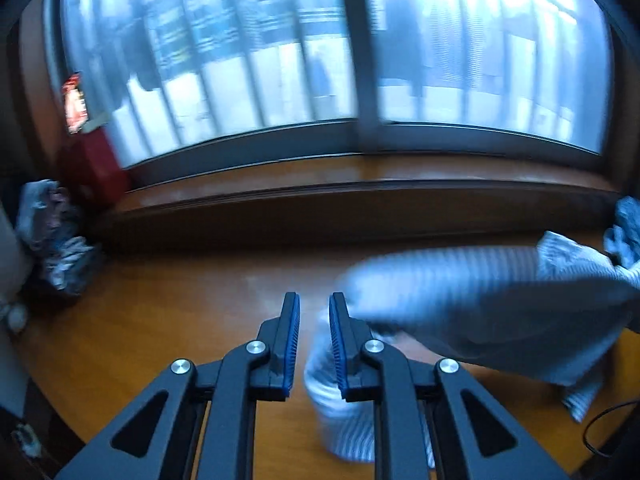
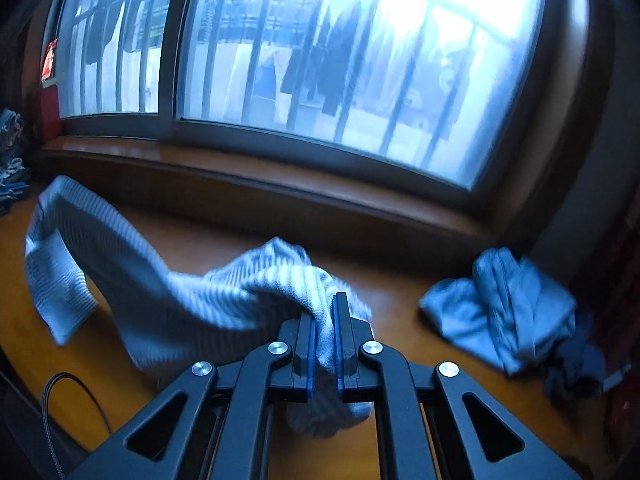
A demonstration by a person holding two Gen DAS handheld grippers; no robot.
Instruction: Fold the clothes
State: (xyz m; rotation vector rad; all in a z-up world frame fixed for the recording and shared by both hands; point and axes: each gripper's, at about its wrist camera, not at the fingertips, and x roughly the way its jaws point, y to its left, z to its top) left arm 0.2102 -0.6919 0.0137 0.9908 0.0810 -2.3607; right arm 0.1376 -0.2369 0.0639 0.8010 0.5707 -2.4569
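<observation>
Right tongs (image 2: 324, 332) clamped on bunched striped garment (image 2: 168, 296), lifted, trailing lower left above worktop (image 2: 400, 280). Left tongs (image 1: 314, 340) parted, empty, cloth beneath. Soft, light, limp; grip hem corner.

A blue and white striped cloth (image 2: 168, 300) hangs in the air above the brown wooden table (image 2: 400, 292). It is stretched out long and looks blurry. One bunched end is pinched between the right gripper (image 2: 325, 320) fingers. A plain blue cloth (image 2: 500, 312) lies crumpled on the table, off to the right.
</observation>
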